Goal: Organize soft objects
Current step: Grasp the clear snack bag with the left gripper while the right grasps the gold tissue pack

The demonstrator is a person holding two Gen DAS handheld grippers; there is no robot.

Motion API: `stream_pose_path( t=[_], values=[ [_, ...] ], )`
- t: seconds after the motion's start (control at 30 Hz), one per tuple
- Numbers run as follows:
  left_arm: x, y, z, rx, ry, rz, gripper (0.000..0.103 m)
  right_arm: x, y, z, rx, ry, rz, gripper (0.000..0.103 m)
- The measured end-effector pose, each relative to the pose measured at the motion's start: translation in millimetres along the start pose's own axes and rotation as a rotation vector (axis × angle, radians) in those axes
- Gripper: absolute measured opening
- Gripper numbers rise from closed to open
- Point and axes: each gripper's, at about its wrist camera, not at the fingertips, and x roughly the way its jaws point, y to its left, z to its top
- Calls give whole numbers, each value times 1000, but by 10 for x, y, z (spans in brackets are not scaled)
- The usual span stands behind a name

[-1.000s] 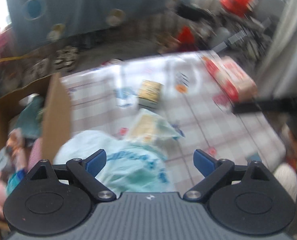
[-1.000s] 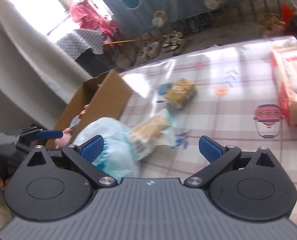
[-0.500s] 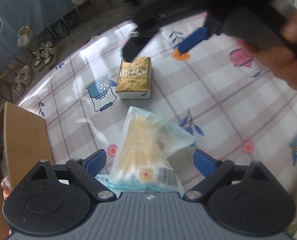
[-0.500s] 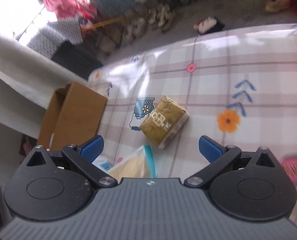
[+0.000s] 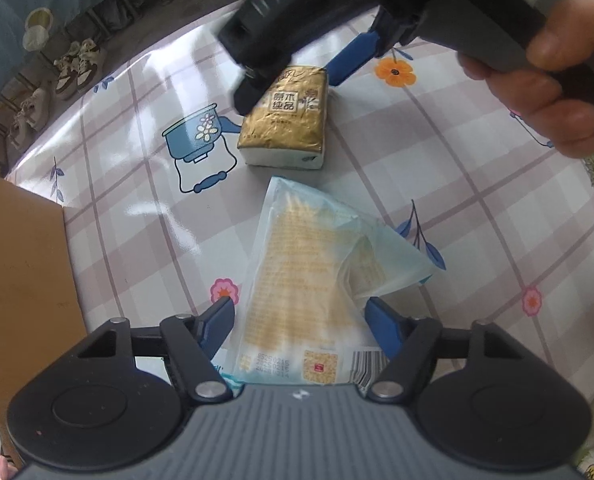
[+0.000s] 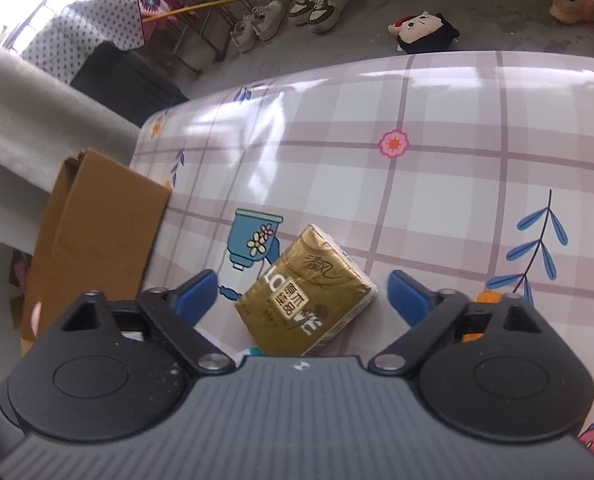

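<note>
A gold tissue pack (image 5: 287, 120) lies on the checked tablecloth; it also shows in the right wrist view (image 6: 309, 300). My right gripper (image 6: 303, 296) is open, low over it, with one blue finger on each side; in the left wrist view the right gripper (image 5: 297, 76) hangs over the pack's far end. A clear bag of pale yellow cotton pads (image 5: 317, 280) lies nearer. My left gripper (image 5: 303, 322) is open, its fingers on either side of the bag's near end.
A brown cardboard box (image 5: 21, 280) stands at the table's left edge, also in the right wrist view (image 6: 97, 240). Shoes (image 6: 317, 4) and a plush toy (image 6: 423, 34) lie on the floor beyond the table.
Both grippers have moved forward and down. The left now straddles the cotton pad bag and has narrowed a little; the right has come down over the gold tissue pack.
</note>
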Motion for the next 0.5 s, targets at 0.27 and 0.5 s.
stream_pose_path(
  t=[0.27, 0.5],
  values=[
    [2, -17, 7, -33, -1, -9, 47, -71, -125, -112, -59, -30, -13, 45],
    [-104, -196, 0, -20, -2, 4, 44, -314, -406, -346, -25, -37, 9, 39]
  ],
)
